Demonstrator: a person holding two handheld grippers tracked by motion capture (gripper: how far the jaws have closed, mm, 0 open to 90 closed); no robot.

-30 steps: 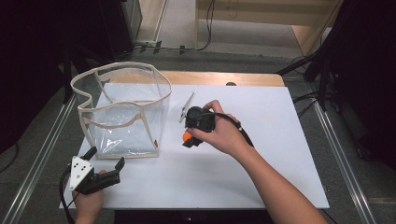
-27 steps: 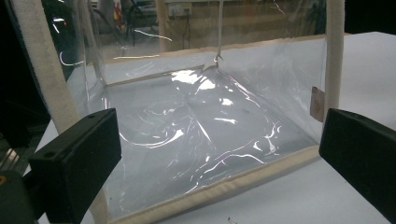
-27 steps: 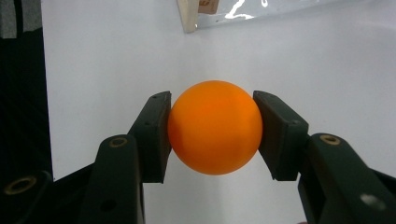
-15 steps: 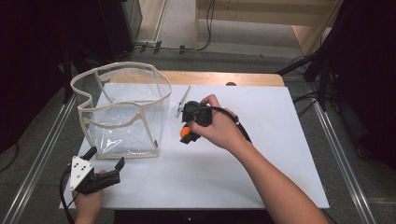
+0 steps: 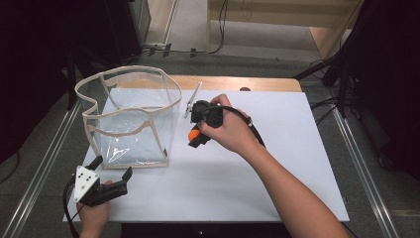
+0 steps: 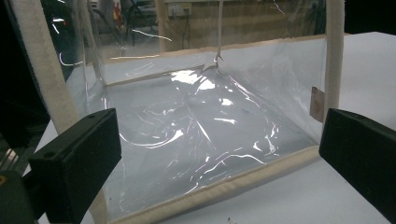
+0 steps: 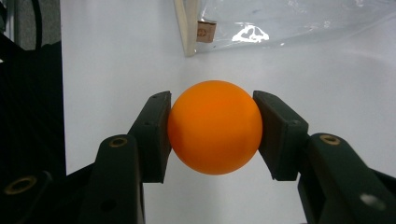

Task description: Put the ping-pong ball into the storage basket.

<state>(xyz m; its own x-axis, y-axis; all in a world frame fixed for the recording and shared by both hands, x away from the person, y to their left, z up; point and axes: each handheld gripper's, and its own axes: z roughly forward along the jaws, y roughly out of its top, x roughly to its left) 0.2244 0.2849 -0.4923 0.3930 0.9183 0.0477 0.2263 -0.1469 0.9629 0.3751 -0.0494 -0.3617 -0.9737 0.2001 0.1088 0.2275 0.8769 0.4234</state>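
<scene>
An orange ball point(image 7: 214, 127) sits squeezed between the two black jaws of my right gripper point(image 7: 212, 137). From above, the ball point(image 5: 192, 133) and right gripper point(image 5: 194, 139) hang just over the white table, close to the right wall of a clear plastic bag with beige trim point(image 5: 130, 116). The bag stands open-topped and looks empty. My left gripper point(image 5: 111, 168) rests at the near left corner, jaws wide apart, nothing between them. Its own camera faces the bag's front wall point(image 6: 205, 126), and the left gripper point(image 6: 219, 156) is open there too.
The white table sheet point(image 5: 257, 173) stretches right and toward me from the bag. A wooden strip point(image 5: 267, 83) runs along the far edge. Metal rails point(image 5: 366, 163) border both sides. A small tag point(image 7: 204, 29) marks the bag's lower corner.
My right gripper has carried the orange ball a little farther away and leftward, closer to the bag. The left gripper has stayed still and open.
</scene>
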